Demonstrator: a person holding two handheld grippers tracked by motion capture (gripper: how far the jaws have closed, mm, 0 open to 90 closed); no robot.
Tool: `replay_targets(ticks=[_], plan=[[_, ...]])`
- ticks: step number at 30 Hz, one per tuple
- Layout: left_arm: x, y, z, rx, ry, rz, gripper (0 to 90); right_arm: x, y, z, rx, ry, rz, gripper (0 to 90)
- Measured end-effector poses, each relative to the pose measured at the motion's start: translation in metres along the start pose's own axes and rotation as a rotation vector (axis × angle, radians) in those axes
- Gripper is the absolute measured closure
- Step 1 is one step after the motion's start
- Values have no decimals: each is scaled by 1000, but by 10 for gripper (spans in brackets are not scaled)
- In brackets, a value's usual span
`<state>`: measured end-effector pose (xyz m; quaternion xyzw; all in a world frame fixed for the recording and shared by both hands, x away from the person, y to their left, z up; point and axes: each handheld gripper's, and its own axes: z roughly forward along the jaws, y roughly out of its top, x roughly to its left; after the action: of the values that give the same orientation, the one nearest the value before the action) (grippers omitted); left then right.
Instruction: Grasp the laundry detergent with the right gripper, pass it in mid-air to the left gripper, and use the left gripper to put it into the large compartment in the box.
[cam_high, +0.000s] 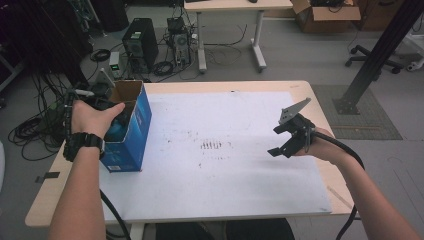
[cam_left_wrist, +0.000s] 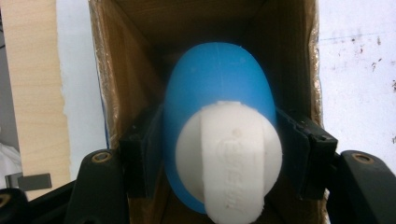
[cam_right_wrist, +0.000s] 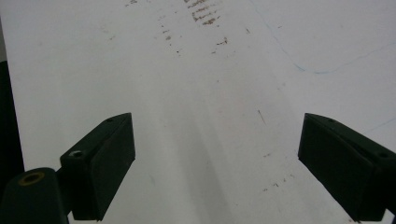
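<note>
Your left gripper (cam_left_wrist: 219, 154) was clamped on a blue bottle (cam_left_wrist: 217, 93) with a white cap (cam_left_wrist: 231, 158), one jaw pressed against each side of its body. The cap faced back toward the gripper, and the rounded blue end pointed ahead into the open cardboard box (cam_left_wrist: 107, 84). In the high view your left hand (cam_high: 95, 117) sat at the mouth of the blue box (cam_high: 135, 130), with the gripper tucked inside it.

Your right gripper (cam_high: 291, 136) hung over the white sheet (cam_high: 225, 175), well off to the side of the box, jaws spread wide and holding nothing. Just ahead of it lay bare sheet with some brown marks (cam_right_wrist: 205, 14).

I judged the step in hand to be the bottle passing through the box opening; whether it was going in or coming out could not be told from these pictures alone. Either way, the next move called for keeping the bottle centred between the cardboard walls beside each jaw, since the fit looked snug. You could have steadied the box with the free gripper.
</note>
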<state>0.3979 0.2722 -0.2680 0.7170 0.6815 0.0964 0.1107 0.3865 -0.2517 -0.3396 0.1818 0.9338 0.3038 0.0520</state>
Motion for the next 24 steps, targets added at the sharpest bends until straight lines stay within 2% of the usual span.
replay_targets(ticks=[10, 21, 24], plan=[[-1, -1, 2, -9, 3, 2, 378, 1, 0, 1, 1, 4, -1, 108], [-5, -1, 1, -11, 14, 29, 373, 2, -2, 0, 3, 4, 0, 107], [-5, 0, -4, -17, 9, 32, 338, 2, -2, -2, 1, 3, 1, 108]])
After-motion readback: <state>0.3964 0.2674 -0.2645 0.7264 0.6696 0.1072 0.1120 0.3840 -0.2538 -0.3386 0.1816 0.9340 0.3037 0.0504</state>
